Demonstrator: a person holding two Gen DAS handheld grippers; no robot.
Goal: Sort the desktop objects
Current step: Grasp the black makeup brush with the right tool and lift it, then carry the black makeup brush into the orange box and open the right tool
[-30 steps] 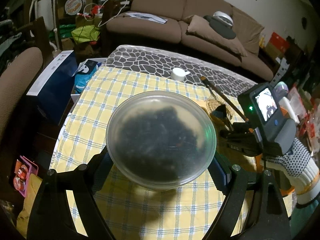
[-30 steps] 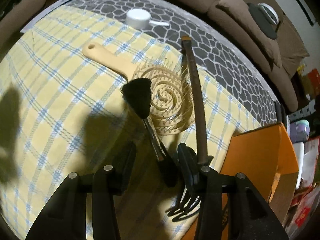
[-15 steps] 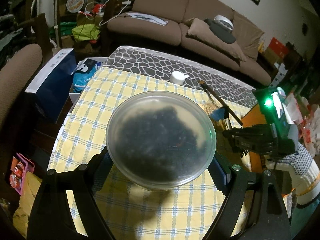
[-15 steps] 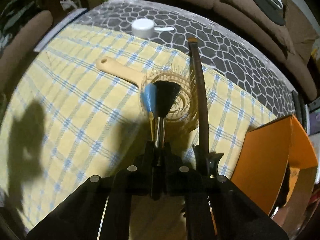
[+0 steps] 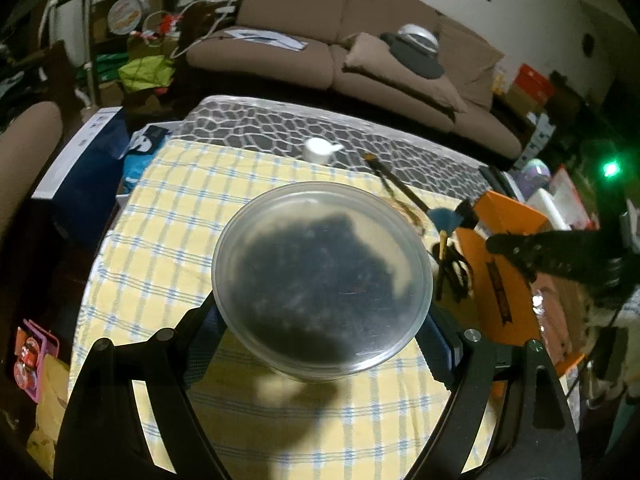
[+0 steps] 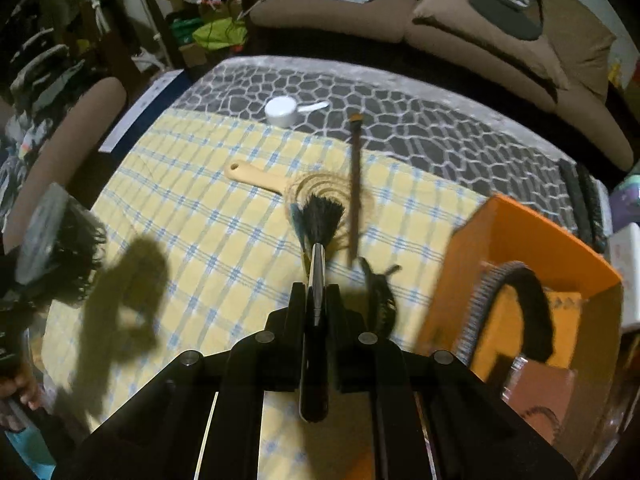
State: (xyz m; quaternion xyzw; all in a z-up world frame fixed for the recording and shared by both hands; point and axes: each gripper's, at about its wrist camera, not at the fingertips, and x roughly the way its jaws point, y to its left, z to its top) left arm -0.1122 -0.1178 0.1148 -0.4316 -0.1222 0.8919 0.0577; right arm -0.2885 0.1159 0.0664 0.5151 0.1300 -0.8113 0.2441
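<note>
Above the yellow checked cloth [image 6: 192, 216], the right gripper [image 6: 316, 300] pinches a black-bristled brush [image 6: 320, 220] by its metal ferrule, bristles forward over the wooden hairbrush [image 6: 280, 180]. The left gripper [image 5: 320, 320] clamps a clear tub [image 5: 322, 272] of dark contents. An orange box [image 6: 516, 240] sits at the cloth's right edge.

Home living room: brown sofa [image 5: 360, 40], cluttered boxes [image 5: 532, 84].

Both grippers are chunky matte black plastic: left gripper [image 5: 322, 344] has silver screws and blue finger pads [image 5: 440, 346], right gripper [image 6: 316, 300] has round silver bolts too.
</note>
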